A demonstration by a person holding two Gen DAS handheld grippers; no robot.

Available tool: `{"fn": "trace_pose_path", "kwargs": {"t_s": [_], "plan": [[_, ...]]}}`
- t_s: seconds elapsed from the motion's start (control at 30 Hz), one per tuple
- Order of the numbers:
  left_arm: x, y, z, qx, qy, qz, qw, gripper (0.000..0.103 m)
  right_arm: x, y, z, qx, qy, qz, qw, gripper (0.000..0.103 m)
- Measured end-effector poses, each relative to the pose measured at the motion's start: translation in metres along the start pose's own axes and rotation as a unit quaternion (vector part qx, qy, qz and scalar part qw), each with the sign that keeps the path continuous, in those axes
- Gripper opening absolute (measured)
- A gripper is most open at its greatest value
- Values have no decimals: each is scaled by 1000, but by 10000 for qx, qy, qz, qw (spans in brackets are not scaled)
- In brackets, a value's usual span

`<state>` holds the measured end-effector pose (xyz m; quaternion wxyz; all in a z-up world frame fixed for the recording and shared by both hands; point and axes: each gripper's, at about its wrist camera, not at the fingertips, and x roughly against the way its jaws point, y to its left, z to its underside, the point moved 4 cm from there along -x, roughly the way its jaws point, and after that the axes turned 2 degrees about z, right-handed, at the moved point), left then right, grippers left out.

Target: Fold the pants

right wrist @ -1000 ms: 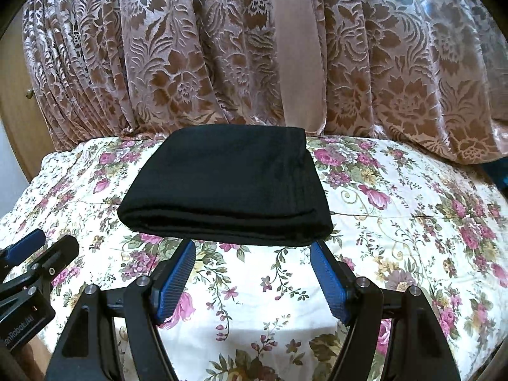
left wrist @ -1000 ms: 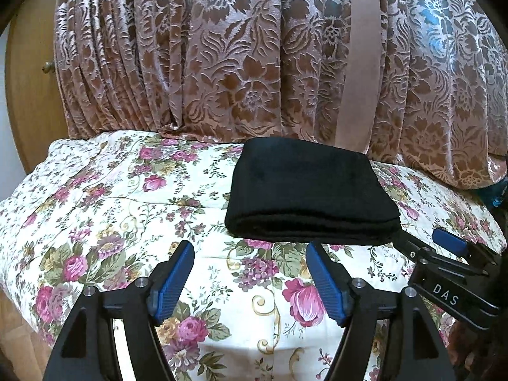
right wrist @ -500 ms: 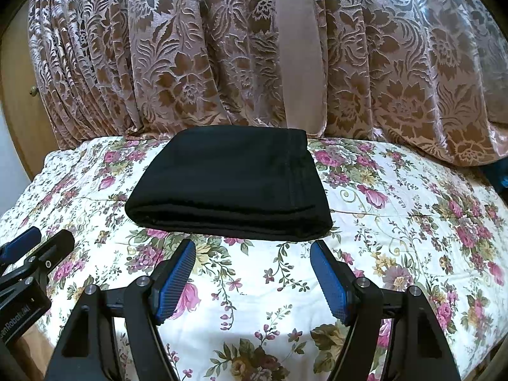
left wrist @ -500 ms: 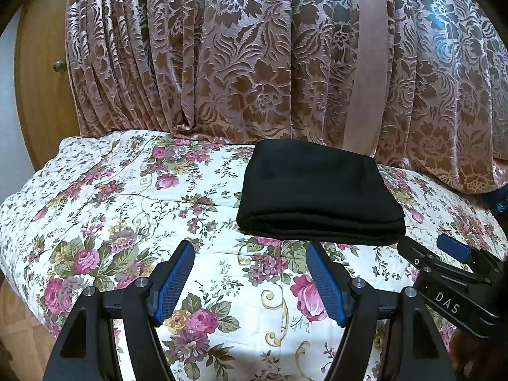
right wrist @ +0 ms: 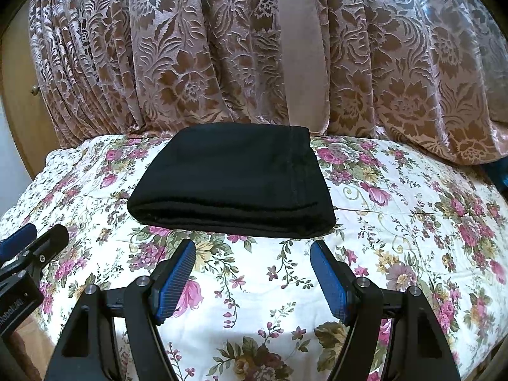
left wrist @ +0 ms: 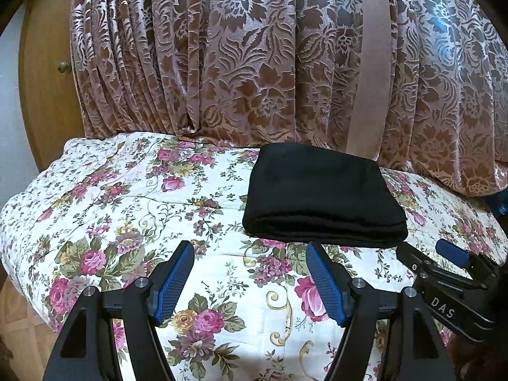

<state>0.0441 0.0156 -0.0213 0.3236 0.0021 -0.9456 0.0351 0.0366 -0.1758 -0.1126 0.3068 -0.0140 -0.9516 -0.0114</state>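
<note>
Centre frame in both wrist views sits the pants [right wrist: 231, 187], black and already folded into a compact rectangle on the floral bedspread [left wrist: 127, 222], its far edge close to the patterned curtain [left wrist: 254, 63]. By the look of it the folding is done or very nearly, so the step in hand is a check and a clean stand-off.

Left gripper [left wrist: 250, 277], bottom of its own frame, jaws spread wide with nothing between them, only bedspread showing through the gap. Right gripper [right wrist: 254, 277], same story: blue pads well apart, empty, short of the bundle's near edge. Neither touches the cloth.

To do this well: keep both tools clear of that near edge, where the stacked layers show as soft rolled lips. A snag there would drag the top layer and undo the stack. If tidying is wanted, I'd press down flat on top rather than pinch a corner.

Material looks like a thick, matte knit or fleece, limp, with a stitched seam running down the right side in the right wrist view. Bedspread is smooth quilted cotton, slightly puffy; the curtain is a sheeny embossed velvet in heavy pleats.
</note>
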Motion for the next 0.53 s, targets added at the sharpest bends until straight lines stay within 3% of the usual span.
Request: {"fn": "trace_pose_path", "kwargs": {"t_s": [0.53], "plan": [[4, 0, -1, 5, -92, 87, 9999, 71, -7, -2, 8, 17, 128, 2, 9999, 75]]}}
